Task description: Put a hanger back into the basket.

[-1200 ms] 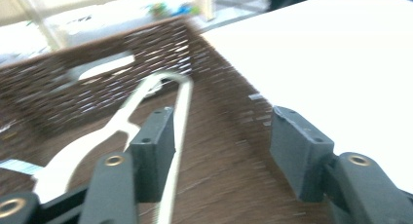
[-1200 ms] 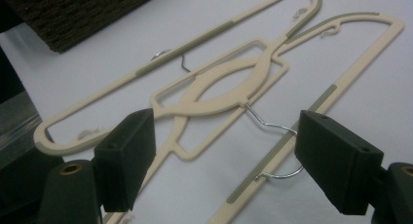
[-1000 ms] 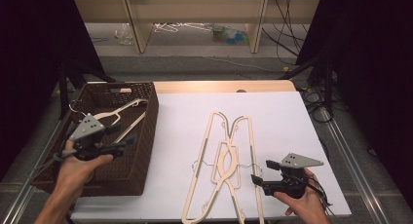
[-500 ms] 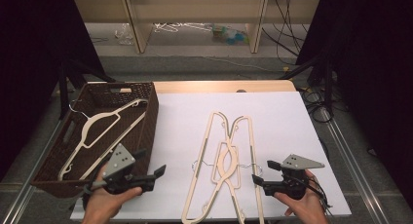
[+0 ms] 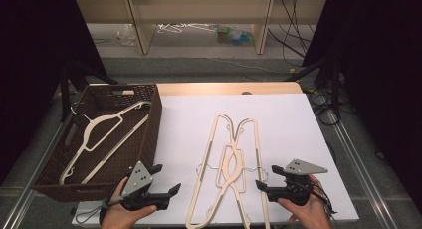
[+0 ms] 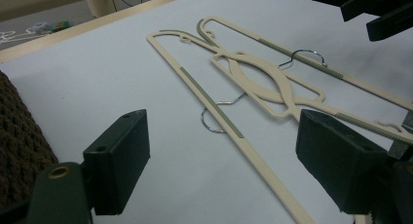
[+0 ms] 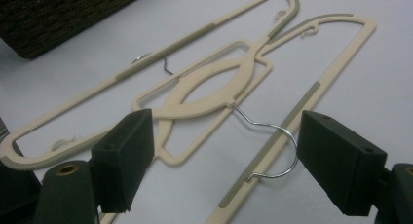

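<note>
Two cream plastic hangers (image 5: pixel 231 159) lie crossed over each other on the white table cover, their metal hooks (image 7: pixel 272 136) pointing outward. A third cream hanger (image 5: pixel 99 134) lies inside the brown wicker basket (image 5: pixel 152 124) at the left. My left gripper (image 5: pixel 165 179) is low at the front edge, between the basket and the crossed hangers. Its jaws have just been opening, and it is open with nothing between them (image 6: pixel 224 160). My right gripper (image 5: pixel 267 176) is open just right of the hangers. In the right gripper view (image 7: pixel 231 160) a hook lies on the table ahead of its jaws.
The basket's woven wall (image 6: pixel 19 146) stands close to the left gripper. The other gripper's black jaws (image 6: pixel 380 14) show across the hangers. A wooden shelf unit (image 5: pixel 199 20) with clutter stands behind the table, and cables (image 5: pixel 318 99) hang at the right.
My left gripper left the basket and came right and down to the table's front edge. The hanger it had been at now lies flat in the basket. The right gripper stayed put.
</note>
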`<state>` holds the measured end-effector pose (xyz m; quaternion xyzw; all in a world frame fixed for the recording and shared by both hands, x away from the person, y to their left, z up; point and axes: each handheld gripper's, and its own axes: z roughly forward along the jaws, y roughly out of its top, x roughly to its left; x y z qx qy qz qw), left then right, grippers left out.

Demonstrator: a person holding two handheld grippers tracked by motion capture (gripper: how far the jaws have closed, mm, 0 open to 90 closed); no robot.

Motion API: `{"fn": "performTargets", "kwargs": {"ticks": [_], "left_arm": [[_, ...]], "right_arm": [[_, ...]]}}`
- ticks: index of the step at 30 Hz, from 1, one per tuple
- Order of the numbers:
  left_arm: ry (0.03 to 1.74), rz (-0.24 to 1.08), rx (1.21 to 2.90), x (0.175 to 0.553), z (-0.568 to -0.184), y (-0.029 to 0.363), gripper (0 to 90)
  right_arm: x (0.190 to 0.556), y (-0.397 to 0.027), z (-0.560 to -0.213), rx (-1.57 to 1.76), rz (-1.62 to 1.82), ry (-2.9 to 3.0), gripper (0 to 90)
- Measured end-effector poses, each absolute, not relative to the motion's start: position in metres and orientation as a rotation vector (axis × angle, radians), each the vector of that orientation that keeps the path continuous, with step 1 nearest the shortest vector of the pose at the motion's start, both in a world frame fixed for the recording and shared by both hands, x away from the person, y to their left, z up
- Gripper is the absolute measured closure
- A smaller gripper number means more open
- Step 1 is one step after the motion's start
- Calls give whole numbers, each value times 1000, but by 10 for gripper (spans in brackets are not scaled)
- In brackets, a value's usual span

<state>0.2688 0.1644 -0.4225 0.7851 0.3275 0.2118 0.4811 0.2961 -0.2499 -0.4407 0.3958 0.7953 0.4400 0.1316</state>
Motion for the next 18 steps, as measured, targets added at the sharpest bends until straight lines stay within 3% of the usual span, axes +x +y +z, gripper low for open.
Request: {"fn": "performTargets", "kwargs": {"ticks": [12, 16, 18], "left_arm": [[798, 508, 1956, 266, -433, 162, 195], [784, 507, 1971, 266, -435, 161, 195], [774, 511, 1976, 266, -434, 161, 195]], "right_arm": [[313, -233, -449, 1191, 1130, 2327, 238], [332, -237, -450, 1180, 1057, 2313, 270], [345, -239, -451, 1157, 1071, 2360, 349]]}}
